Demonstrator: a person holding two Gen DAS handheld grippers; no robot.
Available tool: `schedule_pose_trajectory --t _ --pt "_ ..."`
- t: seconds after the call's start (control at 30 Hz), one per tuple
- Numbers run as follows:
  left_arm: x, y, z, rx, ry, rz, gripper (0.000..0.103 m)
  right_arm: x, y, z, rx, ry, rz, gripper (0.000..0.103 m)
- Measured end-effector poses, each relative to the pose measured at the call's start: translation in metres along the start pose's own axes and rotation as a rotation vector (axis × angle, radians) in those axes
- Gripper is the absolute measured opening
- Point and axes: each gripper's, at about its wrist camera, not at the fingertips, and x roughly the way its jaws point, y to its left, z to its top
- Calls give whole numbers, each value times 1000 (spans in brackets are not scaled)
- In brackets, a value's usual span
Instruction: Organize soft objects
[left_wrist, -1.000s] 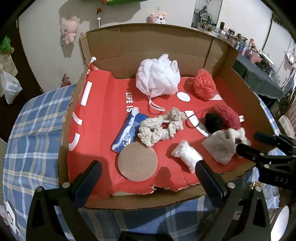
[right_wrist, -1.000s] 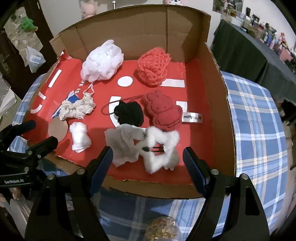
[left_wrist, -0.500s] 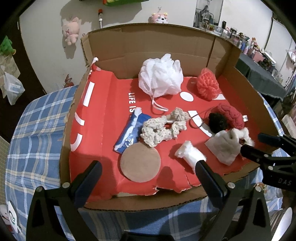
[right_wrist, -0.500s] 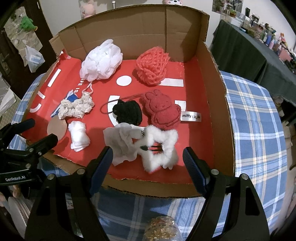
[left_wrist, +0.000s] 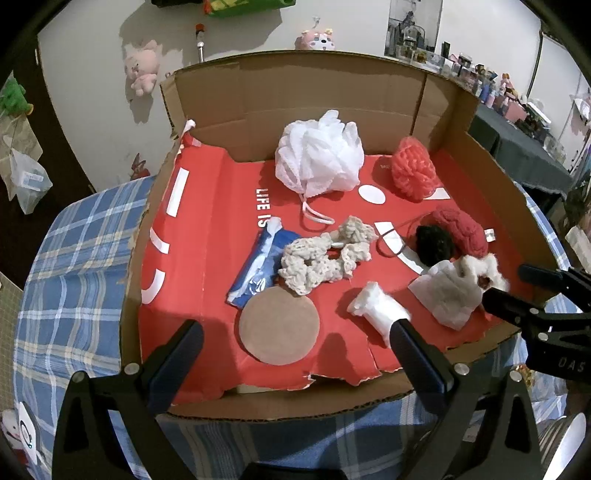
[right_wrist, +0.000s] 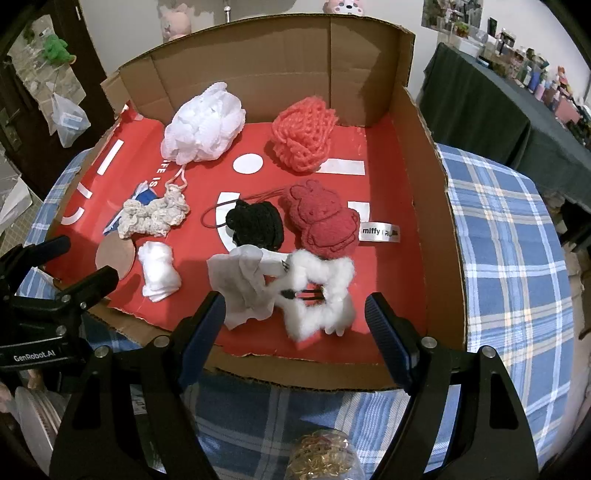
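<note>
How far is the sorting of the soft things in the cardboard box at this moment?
Nothing looks sorted yet: the white mesh pouf, coral knit ball, red rabbit plush, black knit piece and cream scrunchie lie scattered in the cardboard box. In hand: nothing; the left hand-held gripper and right hand-held gripper are open before the box. Everything is left.

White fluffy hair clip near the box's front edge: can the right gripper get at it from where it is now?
Probably yes. The right gripper is open, and the white fluffy hair clip lies just ahead between its fingers; only the crumpled white cloth crowds its left side.
</note>
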Motion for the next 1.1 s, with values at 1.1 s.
schedule_pose_trajectory --t 1.1 --pt "-1 0 0 9 -13 11 103 -2 0 0 -4 -3 3 77"
